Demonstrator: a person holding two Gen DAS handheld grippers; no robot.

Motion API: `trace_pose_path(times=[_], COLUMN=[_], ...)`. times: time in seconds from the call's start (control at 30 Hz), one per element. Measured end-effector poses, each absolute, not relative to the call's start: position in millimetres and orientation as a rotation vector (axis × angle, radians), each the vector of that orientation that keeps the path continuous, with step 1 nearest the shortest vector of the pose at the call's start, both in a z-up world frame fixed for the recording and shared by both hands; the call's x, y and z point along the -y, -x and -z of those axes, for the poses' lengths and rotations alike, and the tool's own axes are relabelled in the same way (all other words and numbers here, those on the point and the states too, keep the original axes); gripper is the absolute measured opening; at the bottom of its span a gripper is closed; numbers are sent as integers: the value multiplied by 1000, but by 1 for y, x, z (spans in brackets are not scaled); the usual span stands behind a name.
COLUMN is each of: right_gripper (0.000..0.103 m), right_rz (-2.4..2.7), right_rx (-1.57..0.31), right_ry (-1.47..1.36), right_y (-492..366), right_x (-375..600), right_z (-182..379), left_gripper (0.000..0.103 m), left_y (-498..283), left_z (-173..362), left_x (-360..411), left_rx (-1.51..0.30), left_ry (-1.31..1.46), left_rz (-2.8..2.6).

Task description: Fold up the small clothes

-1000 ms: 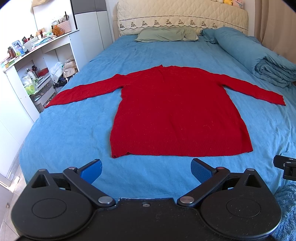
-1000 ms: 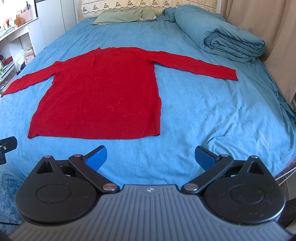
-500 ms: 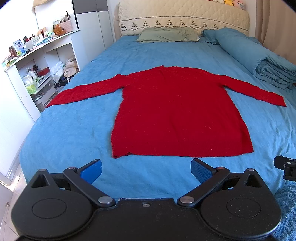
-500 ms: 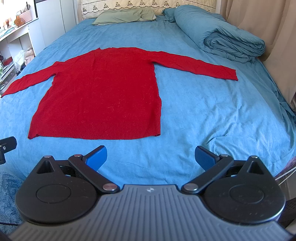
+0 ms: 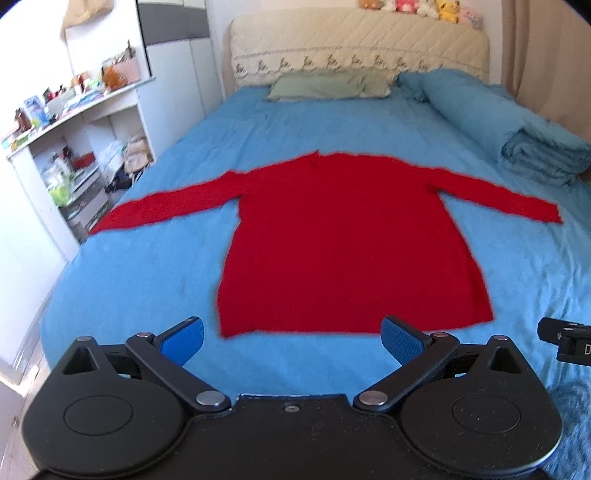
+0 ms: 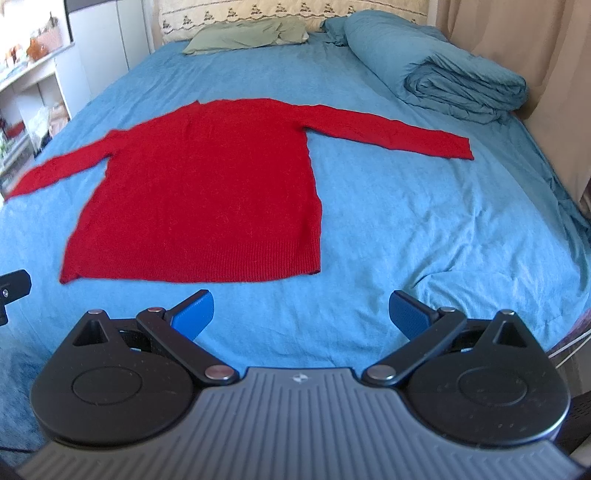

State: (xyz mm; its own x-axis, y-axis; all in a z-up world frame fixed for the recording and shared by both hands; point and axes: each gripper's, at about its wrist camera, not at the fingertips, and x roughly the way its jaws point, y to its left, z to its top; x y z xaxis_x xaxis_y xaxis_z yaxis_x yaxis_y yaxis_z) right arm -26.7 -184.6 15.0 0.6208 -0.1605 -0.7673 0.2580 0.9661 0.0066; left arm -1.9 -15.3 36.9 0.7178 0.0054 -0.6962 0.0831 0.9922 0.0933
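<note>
Both views low at near end of bed (image 5: 184,258), facing far headboard (image 5: 358,44). Left view sits further left, right view further right. Shared: red sweater (image 5: 343,243) (image 6: 207,206), pillow (image 6: 243,35), folded duvet (image 6: 461,81).

- The bed (image 5: 147,280) is covered by a blue sheet (image 6: 424,240), lightly creased toward its right edge.
- A red sweater (image 5: 343,243) lies flat on the middle of the sheet, both sleeves spread out, hem toward the cameras.
- A green pillow (image 5: 328,85) rests at the headboard end.
- A folded blue duvet (image 6: 443,70) lies along the right side, near the right sleeve's cuff.
</note>
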Motion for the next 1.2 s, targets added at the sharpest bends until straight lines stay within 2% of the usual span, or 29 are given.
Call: trace_pose_path(times=[0.23,0.5,0.87,1.13,1.2], right_gripper=[103,103,103,103,97], right_rz=[330,485,673,748,755], right_rx=[-786,-711,-636,-639,-642], right_ry=[-166,-193,-320,-392,-437], right_y=[-2,-83,-209,-266,-274], right_x=[231,327,483,573,592], right_z=[-43,-35,65,139,153], left_gripper=[103,103,103,103,103], left_y=[-61,-203,-389,-465,-475], left_z=[-60,-36,56,128,140], left_x=[54,111,202,247,251], left_rx=[-680,-696,-759,-859,-892], left_ry=[-136,-128,-95,-138,-139], left_rz=[113,197,290,254,241])
